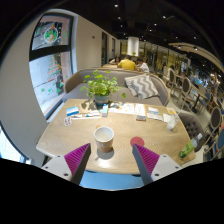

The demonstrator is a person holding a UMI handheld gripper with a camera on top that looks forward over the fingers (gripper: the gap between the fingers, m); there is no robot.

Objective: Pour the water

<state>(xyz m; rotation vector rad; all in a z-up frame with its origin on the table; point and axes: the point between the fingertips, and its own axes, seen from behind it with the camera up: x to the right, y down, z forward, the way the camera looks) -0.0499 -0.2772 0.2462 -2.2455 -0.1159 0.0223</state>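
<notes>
The gripper (111,160) is spread wide, and nothing is pinched. Its two fingers, each with a magenta pad (76,155), rise at either side of the near table edge.

A paper cup (104,140) stands upright on the wooden table (125,128), close to the near edge. It sits just ahead of the fingers, on the line between them, with a clear gap at each side. Neither pad touches it. Its contents cannot be made out.

Beyond the cup, at the far side of the table, a potted plant (101,88) stands in a blue pot. To the left of the pot, a few small items (82,117) lie flat on the table; their type cannot be determined. To the right of the plant, papers (133,109) lie on the tabletop. Near the right end of the table stands a pale cup (169,122).

A grey sofa (120,84) runs behind the table, carrying a cushion (143,86) with a zigzag pattern. A person in a yellow top (127,64) sits farther back. On the left wall hangs a poster (50,55). A hanging lamp (132,46) shows above the seating area.
</notes>
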